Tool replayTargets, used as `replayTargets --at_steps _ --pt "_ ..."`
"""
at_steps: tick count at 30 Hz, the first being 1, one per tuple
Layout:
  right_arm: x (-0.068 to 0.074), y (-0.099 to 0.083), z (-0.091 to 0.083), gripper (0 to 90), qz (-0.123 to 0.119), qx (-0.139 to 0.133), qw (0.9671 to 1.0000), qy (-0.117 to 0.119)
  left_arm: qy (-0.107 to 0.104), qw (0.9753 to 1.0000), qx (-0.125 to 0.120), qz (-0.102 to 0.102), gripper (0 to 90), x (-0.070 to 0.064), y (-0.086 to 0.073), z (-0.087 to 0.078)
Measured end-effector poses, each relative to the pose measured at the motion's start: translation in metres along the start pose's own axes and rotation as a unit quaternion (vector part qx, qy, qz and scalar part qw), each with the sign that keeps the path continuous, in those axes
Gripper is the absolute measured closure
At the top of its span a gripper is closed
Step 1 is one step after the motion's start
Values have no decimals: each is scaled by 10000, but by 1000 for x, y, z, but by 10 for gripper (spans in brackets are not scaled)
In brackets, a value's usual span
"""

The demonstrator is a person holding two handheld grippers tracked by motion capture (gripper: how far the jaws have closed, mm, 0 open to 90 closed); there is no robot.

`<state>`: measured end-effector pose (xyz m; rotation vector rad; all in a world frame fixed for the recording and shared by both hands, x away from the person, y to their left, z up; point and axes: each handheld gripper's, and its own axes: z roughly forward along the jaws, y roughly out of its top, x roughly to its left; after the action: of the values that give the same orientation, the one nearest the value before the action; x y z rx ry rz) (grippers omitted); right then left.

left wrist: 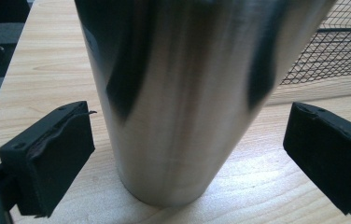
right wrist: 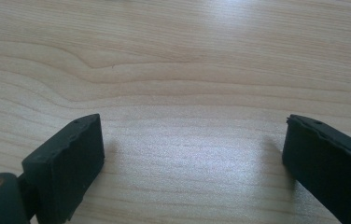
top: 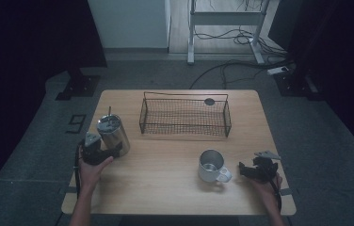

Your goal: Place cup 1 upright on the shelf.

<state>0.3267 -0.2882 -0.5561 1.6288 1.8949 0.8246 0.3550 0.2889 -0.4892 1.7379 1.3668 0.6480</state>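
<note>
A tall steel tumbler with a straw stands upright at the table's left. My left gripper is open around its base; in the left gripper view the tumbler stands between the two black pads, with a gap on each side. A steel mug with a handle sits right of centre. My right gripper is open just right of the mug's handle, low over the wood. In the right gripper view the right gripper has only bare table between its pads.
A black wire basket stands at the back middle of the wooden table, with a dark round object at its far right corner. Cables and a metal frame lie on the floor beyond.
</note>
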Motion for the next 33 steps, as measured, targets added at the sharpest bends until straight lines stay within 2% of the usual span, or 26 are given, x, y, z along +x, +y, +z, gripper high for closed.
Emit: replayTargets --at_steps 6,10,13,16,17,25,33 --pt "0 0 0 55 7 -9 10000 2 39 9999 75 109 11 -1 3 7" --pt "0 0 0 55 8 -9 10000 3 78 9999 88 113 10 -1 6 11" --pt "0 0 0 55 7 -9 10000 3 163 9997 83 138 9 -2 9 16" --pt "0 0 0 55 9 -8 10000 3 148 9998 50 111 6 -1 9 18" --pt "0 0 0 55 9 -9 10000 3 181 9998 31 45 5 0 9 20" --pt "0 0 0 56 8 -8 10000 3 110 9999 -95 2 0 2 10 24" --pt "0 0 0 55 8 -9 10000 3 244 9996 -61 158 2 -4 21 26"
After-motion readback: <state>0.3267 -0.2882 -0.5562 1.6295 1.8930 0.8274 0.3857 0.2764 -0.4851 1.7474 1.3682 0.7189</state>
